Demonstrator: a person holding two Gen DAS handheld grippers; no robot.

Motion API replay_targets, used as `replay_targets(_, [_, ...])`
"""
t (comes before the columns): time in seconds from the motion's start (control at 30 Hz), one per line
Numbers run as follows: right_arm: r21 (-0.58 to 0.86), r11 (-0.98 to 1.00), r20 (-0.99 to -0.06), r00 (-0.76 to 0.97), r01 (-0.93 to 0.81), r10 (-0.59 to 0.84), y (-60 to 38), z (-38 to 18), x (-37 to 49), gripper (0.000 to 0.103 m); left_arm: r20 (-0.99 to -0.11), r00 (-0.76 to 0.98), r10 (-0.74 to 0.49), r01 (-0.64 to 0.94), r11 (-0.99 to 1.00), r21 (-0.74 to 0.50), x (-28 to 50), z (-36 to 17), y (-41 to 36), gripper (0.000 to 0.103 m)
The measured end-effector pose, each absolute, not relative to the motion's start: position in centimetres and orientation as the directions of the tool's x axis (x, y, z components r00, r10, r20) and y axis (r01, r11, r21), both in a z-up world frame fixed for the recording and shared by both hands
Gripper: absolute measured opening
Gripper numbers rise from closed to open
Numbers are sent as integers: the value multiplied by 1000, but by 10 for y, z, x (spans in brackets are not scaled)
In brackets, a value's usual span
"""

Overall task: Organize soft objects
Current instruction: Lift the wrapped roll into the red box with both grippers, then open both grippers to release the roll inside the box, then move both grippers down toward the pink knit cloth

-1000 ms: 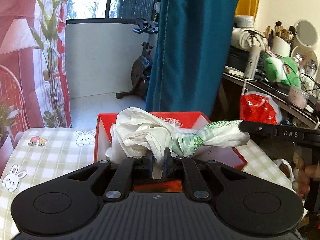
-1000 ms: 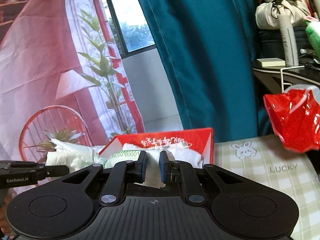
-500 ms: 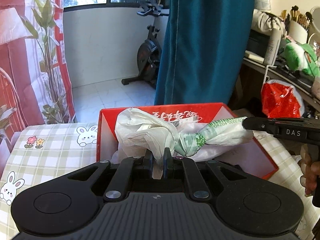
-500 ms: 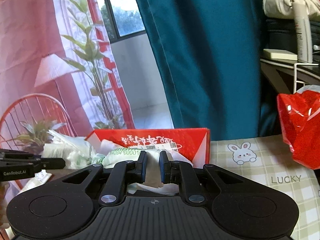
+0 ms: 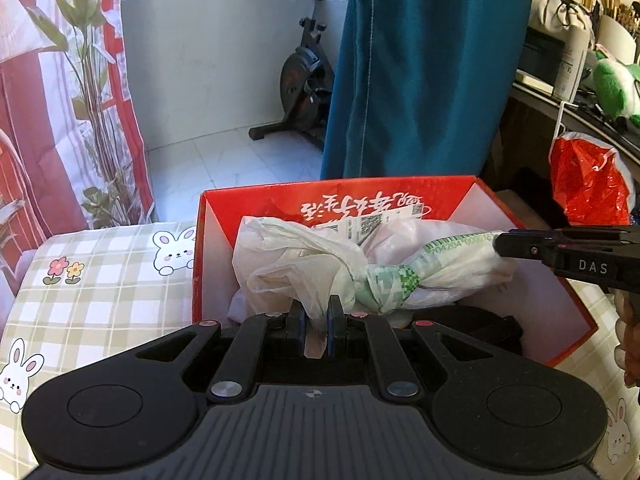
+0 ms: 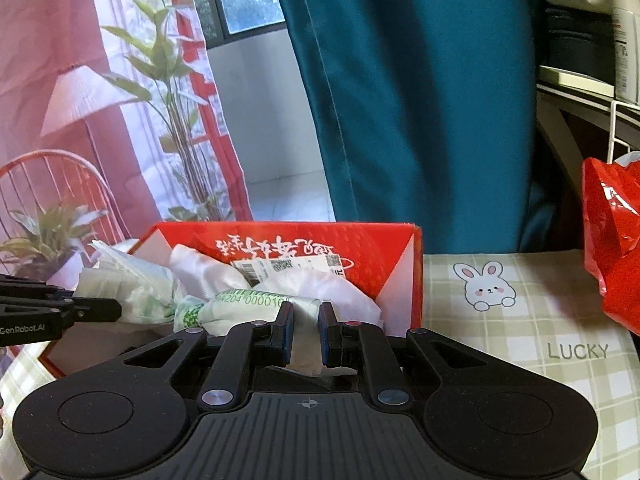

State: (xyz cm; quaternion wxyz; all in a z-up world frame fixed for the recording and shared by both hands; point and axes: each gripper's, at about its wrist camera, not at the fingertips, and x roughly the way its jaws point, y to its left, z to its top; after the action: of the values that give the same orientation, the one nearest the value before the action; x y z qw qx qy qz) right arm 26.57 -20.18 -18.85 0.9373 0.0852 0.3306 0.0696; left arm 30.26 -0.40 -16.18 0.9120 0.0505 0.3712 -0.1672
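Note:
A knotted white plastic bag [image 5: 320, 264] with green print hangs stretched between both grippers, just above the open red box [image 5: 400, 200]. My left gripper [image 5: 316, 320] is shut on the bag's crumpled left end. My right gripper [image 6: 306, 332] is shut on the printed right end of the bag [image 6: 248, 304]; in the left wrist view the right gripper [image 5: 500, 242] reaches in from the right. The red box [image 6: 400, 264] holds other white bags and a paper label under the one I carry.
The box sits on a green checked tablecloth [image 5: 100, 280] with rabbits. A red plastic bag [image 5: 584, 184] hangs at the right by a cluttered shelf [image 5: 580, 92]. A teal curtain [image 5: 420, 68] and an exercise bike [image 5: 304, 76] stand behind the table.
Both grippers have moved forward and down with the bag. It now hangs over the inside of the red box, which looks larger and nearer.

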Motion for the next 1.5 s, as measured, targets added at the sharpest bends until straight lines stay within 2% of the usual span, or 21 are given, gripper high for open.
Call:
replay_targets(0.47, [151,986,-663,732,-72,155,-192,-199,263,12,-755,594,-277,391,920,-30,301,-177,-10,12])
replay_targets(0.57, [107,992,-670,732,-72,125,-188,-201,260,16,-758,593,-273,395,918,-21,299,-178,-12,16])
replay_targets(0.6, [100,992,-670,733,-72,121,-188,-201,259,18,-756,594,-276,397,918,-23,299,-177,-12,26])
replay_targets(0.63, [95,993,-668,735,-70,116,-188,-201,257,22,-752,596,-283,400,916,-28,298,-175,-11,42])
replay_targets(0.7, [93,993,-656,746,-67,112,-190,-198,254,24,-737,609,-292,399,916,-34,294,-170,-8,63])
replay_targets(0.73, [90,994,-650,752,-68,110,-190,-196,252,25,-730,618,-293,396,918,-33,292,-167,-7,67])
replay_targets(0.93, [84,992,-626,770,-89,122,-188,-185,240,32,-690,664,-289,375,927,-27,276,-148,-3,79])
replay_targets(1.27, [105,986,-588,791,-132,168,-182,-171,204,33,-629,731,-264,346,938,9,230,-126,1,80])
replay_targets(1.5, [135,977,-551,807,-167,214,-178,-169,165,33,-614,746,-257,330,944,5,188,-132,8,80])
